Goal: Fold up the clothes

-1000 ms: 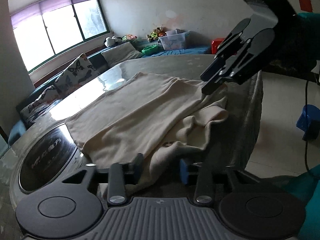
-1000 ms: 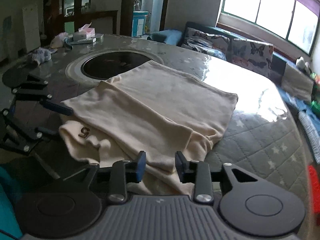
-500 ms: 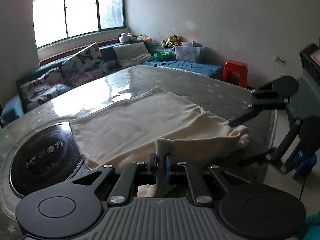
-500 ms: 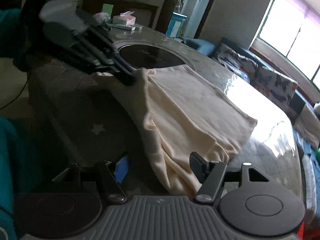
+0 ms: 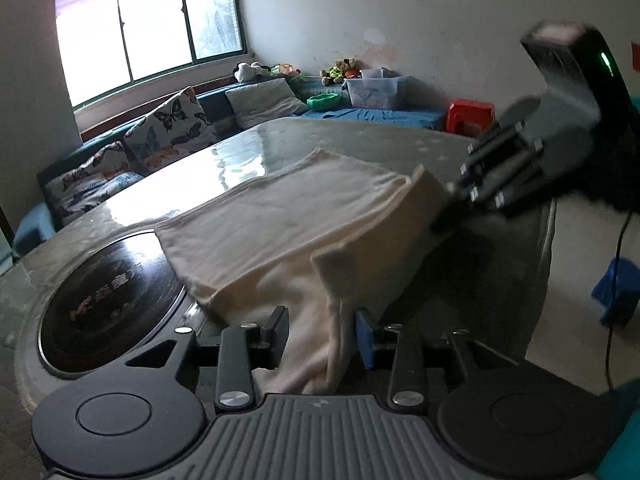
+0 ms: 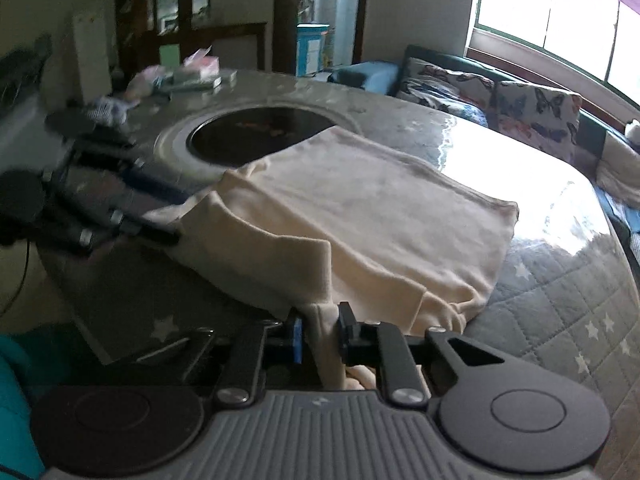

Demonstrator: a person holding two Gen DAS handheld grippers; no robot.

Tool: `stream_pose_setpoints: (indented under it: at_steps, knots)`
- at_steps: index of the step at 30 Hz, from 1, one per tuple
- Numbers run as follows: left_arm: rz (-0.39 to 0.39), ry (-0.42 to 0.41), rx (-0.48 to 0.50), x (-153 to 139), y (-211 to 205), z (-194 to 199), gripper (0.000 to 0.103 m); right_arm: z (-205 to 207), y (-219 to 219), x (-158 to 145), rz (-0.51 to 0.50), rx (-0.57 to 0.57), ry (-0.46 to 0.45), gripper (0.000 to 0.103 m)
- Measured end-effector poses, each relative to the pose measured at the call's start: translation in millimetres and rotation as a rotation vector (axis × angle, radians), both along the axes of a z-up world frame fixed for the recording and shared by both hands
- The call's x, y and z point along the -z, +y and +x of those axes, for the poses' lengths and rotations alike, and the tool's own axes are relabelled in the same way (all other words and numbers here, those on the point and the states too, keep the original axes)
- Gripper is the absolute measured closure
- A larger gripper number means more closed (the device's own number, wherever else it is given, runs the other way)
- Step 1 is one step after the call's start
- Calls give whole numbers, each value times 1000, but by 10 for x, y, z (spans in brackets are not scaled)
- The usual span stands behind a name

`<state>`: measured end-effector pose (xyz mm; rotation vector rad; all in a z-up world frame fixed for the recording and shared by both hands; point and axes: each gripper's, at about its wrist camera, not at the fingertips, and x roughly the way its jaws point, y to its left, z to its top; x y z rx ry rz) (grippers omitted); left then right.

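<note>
Both grippers have a bite of the cream shirt point(image 5: 304, 216) right now, so this looks like the lift-and-carry part of a fold. The left gripper point(image 5: 322, 334) has its fingers closed in on a bunched bit of the near edge, with cloth hanging down between them; the gap looks fairly wide because the wad is thick, but the fabric is pinched. The right gripper point(image 6: 319, 332) is clamped tight on its own corner of that same near edge, fingers almost together with a strip of cloth running down through them. The shirt itself lies across the round counter point(image 6: 400, 120), far half flat on the glossy top, one corner overlapping the dark round cooktop point(image 5: 112, 292) set into it, and the near half pulled up off the surface into a raised flap between the two grippers. My guess at the next move: carry both held points away from the near edge together, at the same height and speed, so the flap lays over the flat half and the edges line up, then let go. The thing to watch is that the fold line stays straight, since the left side's grip is on a crumpled lump rather than a clean corner. Both views are a bit motion-blurred, so finer detail is hard to call.
</note>
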<state>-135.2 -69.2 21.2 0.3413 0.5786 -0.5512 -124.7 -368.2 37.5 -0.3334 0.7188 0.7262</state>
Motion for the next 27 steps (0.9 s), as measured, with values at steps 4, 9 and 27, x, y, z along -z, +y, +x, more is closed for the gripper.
stream_pose_setpoints:
  at_steps: [4, 9, 27]
  knots:
    - [52, -27, 20, 73, 23, -74, 64, 57, -2, -26, 17, 32, 5, 90]
    - [137, -93, 51, 172, -18, -138, 64, 89, 8, -55, 32, 56, 3, 91]
    - [19, -42, 21, -252, 273, -664, 92, -497, -56, -365, 114, -32, -24, 97]
